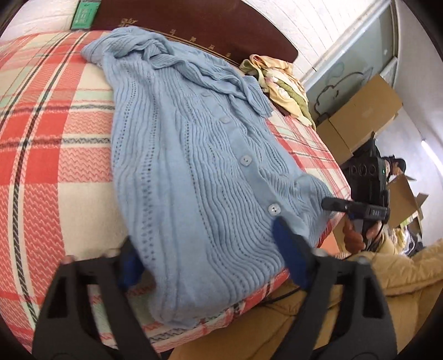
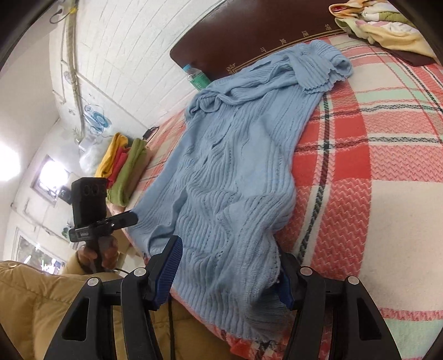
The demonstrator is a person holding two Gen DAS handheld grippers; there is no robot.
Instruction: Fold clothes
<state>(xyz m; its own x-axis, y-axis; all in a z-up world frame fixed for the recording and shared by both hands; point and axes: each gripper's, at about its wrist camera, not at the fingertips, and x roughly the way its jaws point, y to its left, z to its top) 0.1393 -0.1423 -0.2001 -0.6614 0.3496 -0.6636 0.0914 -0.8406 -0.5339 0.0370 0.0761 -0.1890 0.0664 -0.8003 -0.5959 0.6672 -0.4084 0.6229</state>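
A light blue knitted cardigan (image 1: 193, 155) with white buttons lies lengthwise on the plaid bed cover (image 1: 49, 144), its sleeves bunched near the headboard. It also shows in the right wrist view (image 2: 235, 166). My left gripper (image 1: 210, 249) is open, its blue pads on either side of the cardigan's near hem. My right gripper (image 2: 229, 271) is open too, its jaws straddling the hem at the bed's near edge. The right gripper also appears in the left wrist view (image 1: 332, 205), and the left gripper in the right wrist view (image 2: 127, 217).
A dark wooden headboard (image 1: 193, 25) stands behind. A crumpled yellow-green cloth (image 1: 279, 83) lies at the bed's far corner. Folded yellow, red and green clothes (image 2: 124, 166) sit beside the bed. Cardboard boxes (image 1: 360, 116) stand at the right. A water bottle (image 2: 195, 76) stands by the headboard.
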